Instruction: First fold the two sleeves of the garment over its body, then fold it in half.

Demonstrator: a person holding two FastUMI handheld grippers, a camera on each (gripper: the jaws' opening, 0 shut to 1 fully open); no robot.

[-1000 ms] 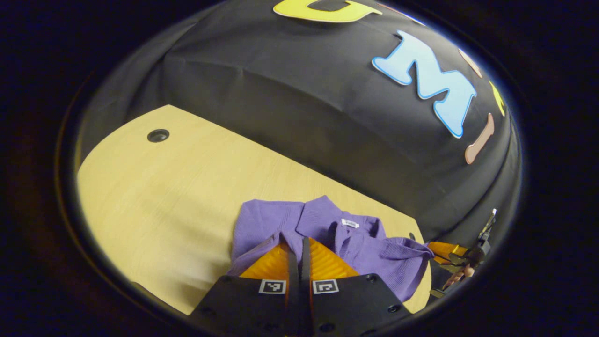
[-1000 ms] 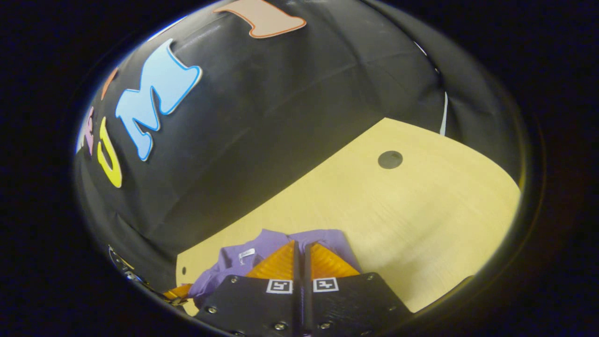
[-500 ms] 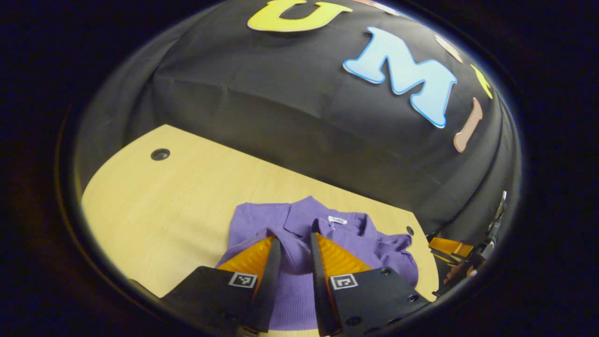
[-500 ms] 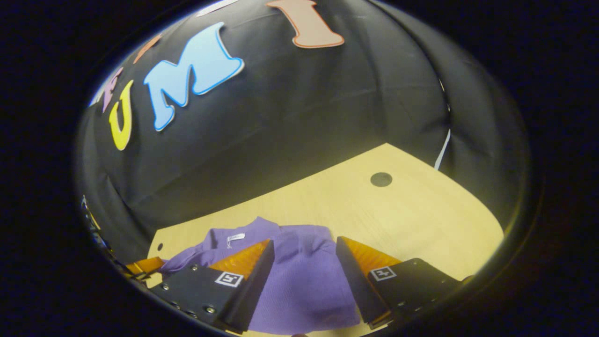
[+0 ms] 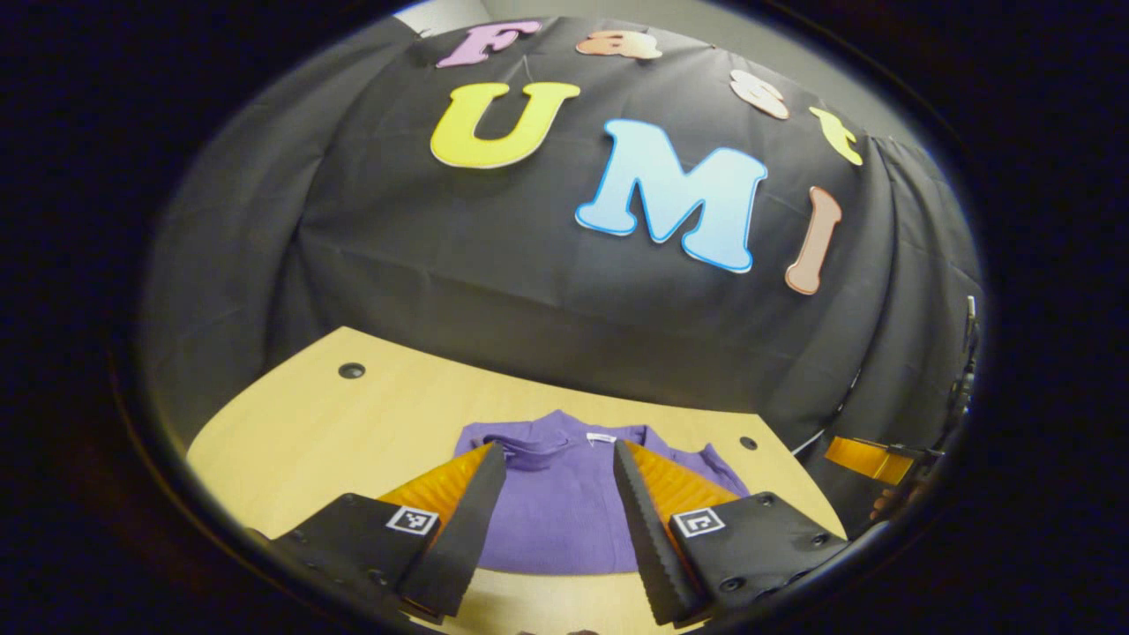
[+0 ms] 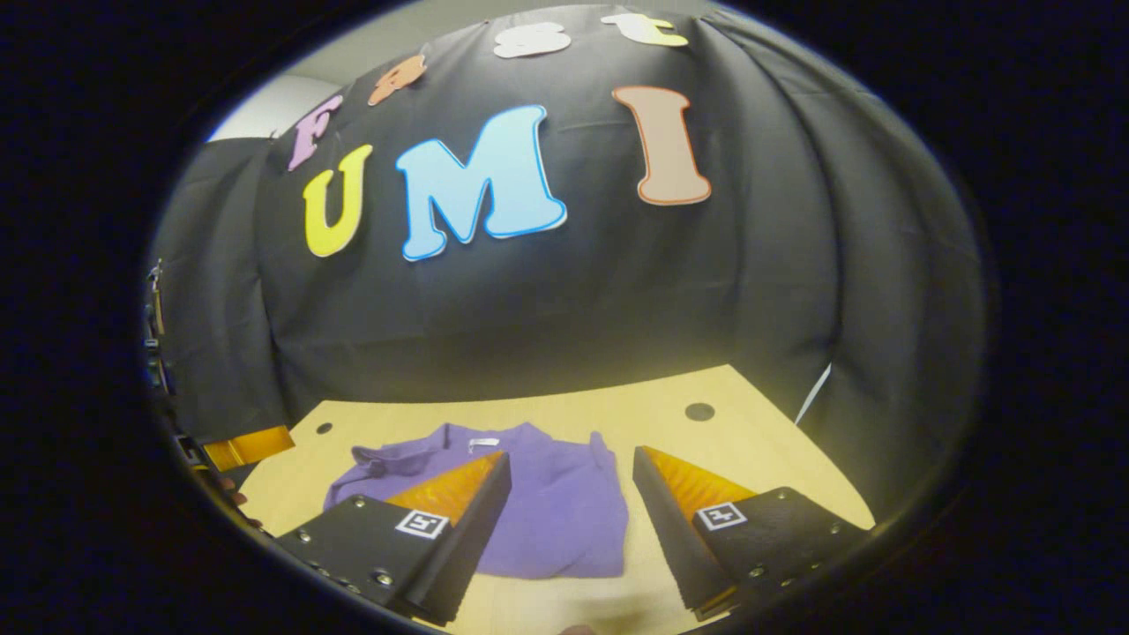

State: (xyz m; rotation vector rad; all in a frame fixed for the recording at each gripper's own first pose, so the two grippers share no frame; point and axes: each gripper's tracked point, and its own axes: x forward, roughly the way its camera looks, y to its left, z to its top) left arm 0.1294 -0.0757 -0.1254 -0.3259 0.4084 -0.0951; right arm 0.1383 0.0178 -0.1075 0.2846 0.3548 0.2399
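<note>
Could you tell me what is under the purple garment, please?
The garment lies folded on the wooden table, whose bare top shows around it. Anything between its folds is covered.

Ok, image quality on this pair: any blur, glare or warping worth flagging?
Left gripper view: sharp, heavy fisheye bending the table edge, garment evenly lit. Right gripper view: equally sharp and warped, no glare on the garment, dim toward the rim.

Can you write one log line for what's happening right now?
left tongs: open | right tongs: open | purple garment: folded, lying on table, not held
</note>
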